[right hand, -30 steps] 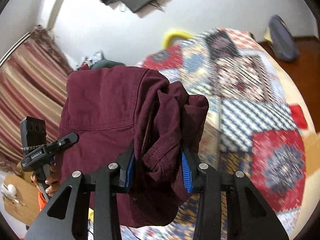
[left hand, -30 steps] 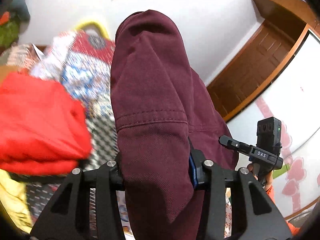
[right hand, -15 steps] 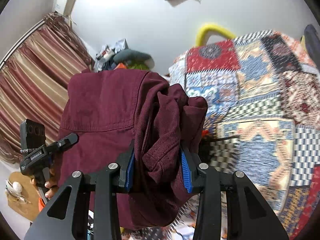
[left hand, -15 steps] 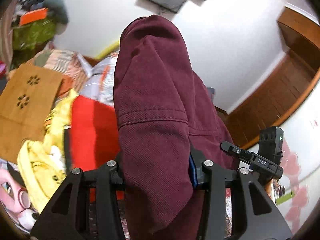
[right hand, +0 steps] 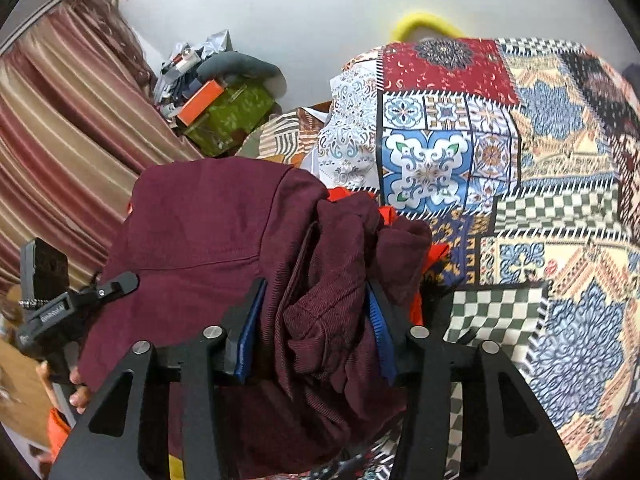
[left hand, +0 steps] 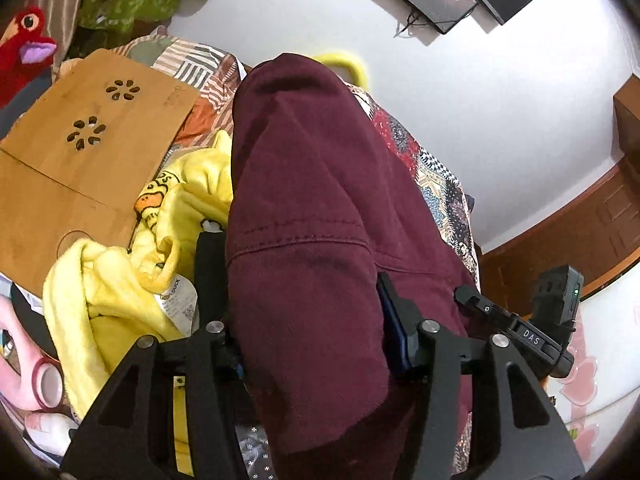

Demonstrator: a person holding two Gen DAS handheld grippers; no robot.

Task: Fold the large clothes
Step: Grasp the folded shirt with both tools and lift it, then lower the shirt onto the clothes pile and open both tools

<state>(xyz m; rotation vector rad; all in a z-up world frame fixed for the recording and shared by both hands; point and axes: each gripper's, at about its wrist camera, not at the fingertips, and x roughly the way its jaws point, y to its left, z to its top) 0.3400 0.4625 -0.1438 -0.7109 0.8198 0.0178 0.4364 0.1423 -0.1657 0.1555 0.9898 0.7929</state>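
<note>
A large maroon garment (left hand: 304,216) hangs folded between both grippers, held in the air. My left gripper (left hand: 304,312) is shut on one thick fold of it. My right gripper (right hand: 312,312) is shut on a bunched end of the same garment (right hand: 200,232). The cloth hides the fingertips of both. The right gripper's body (left hand: 532,332) shows at the right of the left wrist view, and the left gripper's body (right hand: 60,304) at the left of the right wrist view.
A patchwork quilt (right hand: 520,160) covers the bed. A yellow garment (left hand: 160,240) and a wooden lap desk (left hand: 80,148) lie to the left. A red-orange garment (right hand: 416,216) peeks behind the maroon cloth. A striped curtain (right hand: 60,120) and cluttered boxes (right hand: 224,108) stand at the wall.
Both grippers have swung left with the maroon garment still held. The red garment has left the left wrist view; the yellow garment and wooden desk have come in.
</note>
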